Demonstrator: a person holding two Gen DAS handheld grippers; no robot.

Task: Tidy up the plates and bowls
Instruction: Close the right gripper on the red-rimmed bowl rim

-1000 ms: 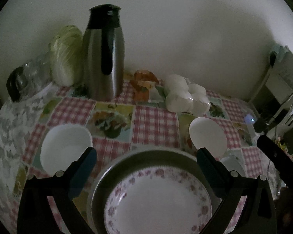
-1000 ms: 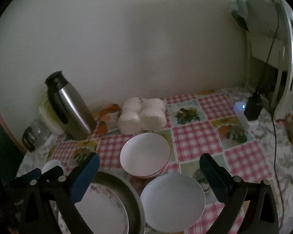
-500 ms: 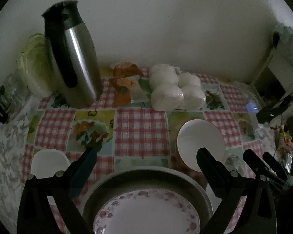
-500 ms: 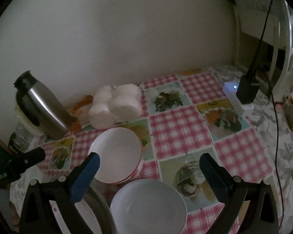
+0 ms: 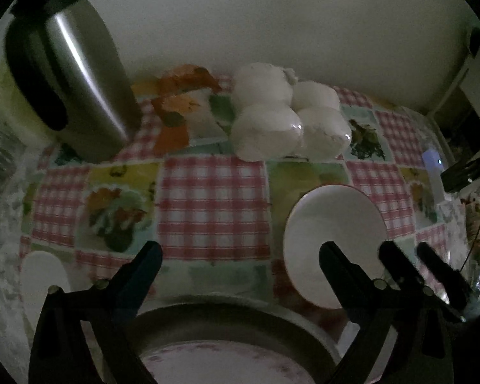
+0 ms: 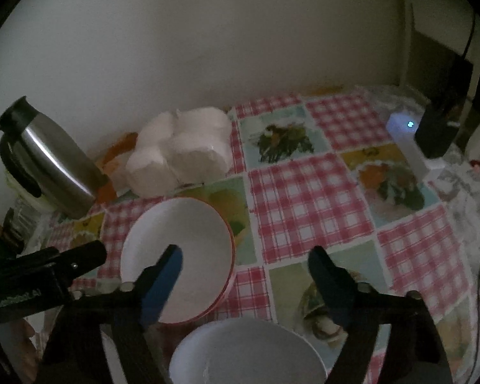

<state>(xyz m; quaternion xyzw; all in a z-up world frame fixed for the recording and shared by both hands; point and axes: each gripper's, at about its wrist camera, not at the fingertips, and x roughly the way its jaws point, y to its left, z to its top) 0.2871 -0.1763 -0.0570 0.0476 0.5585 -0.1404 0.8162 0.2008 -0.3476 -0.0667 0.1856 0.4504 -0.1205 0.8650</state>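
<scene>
Left gripper (image 5: 240, 256) — plate (image 5: 220, 364) in basin (image 5: 227, 316)

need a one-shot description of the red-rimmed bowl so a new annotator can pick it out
Start at the steel thermos by the wall and go right to the wrapped toilet rolls. On the checked tablecloth just in front of them sits the red-rimmed bowl. The plain white bowl nearer the camera has no coloured rim.

3 bowls (image 6: 176, 256), 1 plate (image 5: 220, 364), 1 thermos (image 5: 76, 73).
</scene>
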